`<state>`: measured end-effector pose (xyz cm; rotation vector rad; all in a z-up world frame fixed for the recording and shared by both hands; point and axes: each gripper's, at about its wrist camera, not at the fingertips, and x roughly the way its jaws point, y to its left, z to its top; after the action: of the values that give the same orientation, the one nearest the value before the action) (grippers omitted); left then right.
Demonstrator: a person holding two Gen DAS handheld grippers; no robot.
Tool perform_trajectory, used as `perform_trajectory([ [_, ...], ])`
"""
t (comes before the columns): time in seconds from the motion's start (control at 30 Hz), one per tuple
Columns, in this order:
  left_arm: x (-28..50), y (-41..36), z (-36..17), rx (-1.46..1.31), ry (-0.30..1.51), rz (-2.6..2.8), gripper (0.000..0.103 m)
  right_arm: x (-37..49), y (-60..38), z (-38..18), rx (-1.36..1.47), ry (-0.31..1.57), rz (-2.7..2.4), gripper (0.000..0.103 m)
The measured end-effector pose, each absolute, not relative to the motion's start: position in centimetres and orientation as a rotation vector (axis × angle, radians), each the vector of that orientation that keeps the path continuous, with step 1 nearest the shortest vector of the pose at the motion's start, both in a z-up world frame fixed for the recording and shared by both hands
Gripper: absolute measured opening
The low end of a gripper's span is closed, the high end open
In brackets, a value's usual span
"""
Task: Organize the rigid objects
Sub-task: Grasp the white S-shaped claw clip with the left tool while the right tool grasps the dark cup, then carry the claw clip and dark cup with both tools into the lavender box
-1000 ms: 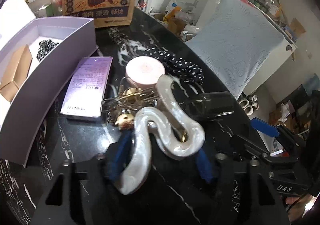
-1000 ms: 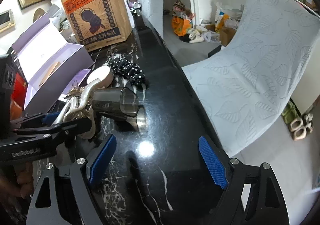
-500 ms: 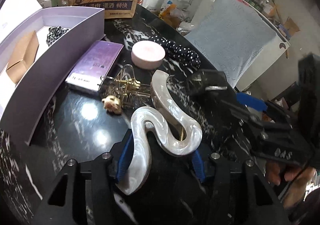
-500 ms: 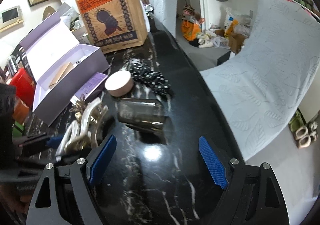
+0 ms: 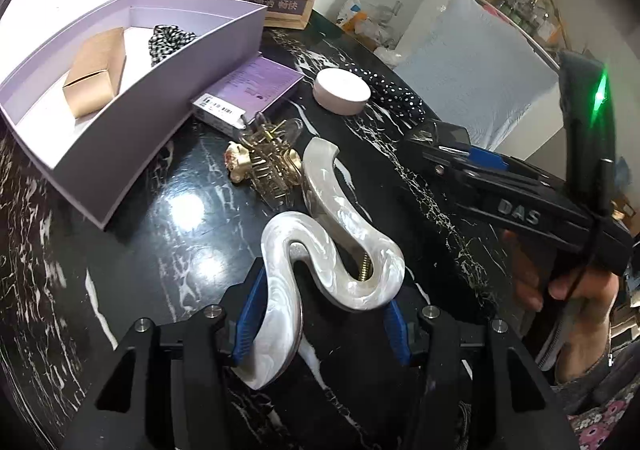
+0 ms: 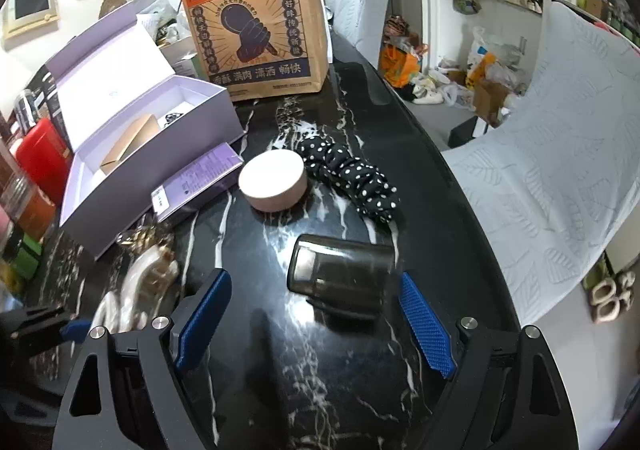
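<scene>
Brown box (image 5: 96, 79) (clearer left-wrist view)

Your left claw (image 5: 322, 320) closed further on pearly white S-shaped hair clip (image 5: 320, 274) within last second; blue pads now press both its sides. Clip pulled back from gold metal claw clip (image 5: 268, 165), which now lies apart on black marbled table (image 5: 132, 250). Lilac open box (image 5: 132, 89) now nearer in left view. Your right claw (image 6: 316, 320), jaws wide, swung over; smoky translucent square cup (image 6: 340, 270) on its side now centred between blue pads, untouched.
</scene>
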<state>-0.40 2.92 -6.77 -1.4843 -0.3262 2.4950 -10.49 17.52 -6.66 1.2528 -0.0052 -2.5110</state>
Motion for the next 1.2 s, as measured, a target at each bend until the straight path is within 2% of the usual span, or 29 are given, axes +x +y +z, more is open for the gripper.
perform_trajectory([
  [0.1, -0.1, 2.6, -6.7, -1.478, -0.334, 2.496, 0.052, -11.0, 17.4, -7.1, 1.250, -0.021, -2.538, 0.085],
  [0.17, -0.1, 2.5, -6.8, -1.477, -0.345, 2.491, 0.052, -11.2, 17.5, -7.4, 1.255, -0.033, -2.546, 0.075],
  [0.23, -0.1, 2.4, -6.7, -1.480, -0.355, 2.484, 0.052, -11.3, 17.5, -7.7, 1.268, -0.015, -2.567, 0.056],
  [0.3, -0.2, 2.3, -6.7, -1.476, -0.375, 2.480, 0.052, -11.3, 17.6, -7.7, 1.266, 0.002, -2.592, 0.045],
  [0.63, -0.1, 3.3, -6.1, -1.430, -0.339, 2.474, 0.051, -9.6, 18.5, -7.2, 1.292, -0.126, -2.516, 0.042],
  [1.2, 1.5, 2.9, -4.4, -1.356, -0.317, 2.531, 0.051, -5.1, 17.0, -4.7, 1.219, -0.077, -2.469, 0.042],
])
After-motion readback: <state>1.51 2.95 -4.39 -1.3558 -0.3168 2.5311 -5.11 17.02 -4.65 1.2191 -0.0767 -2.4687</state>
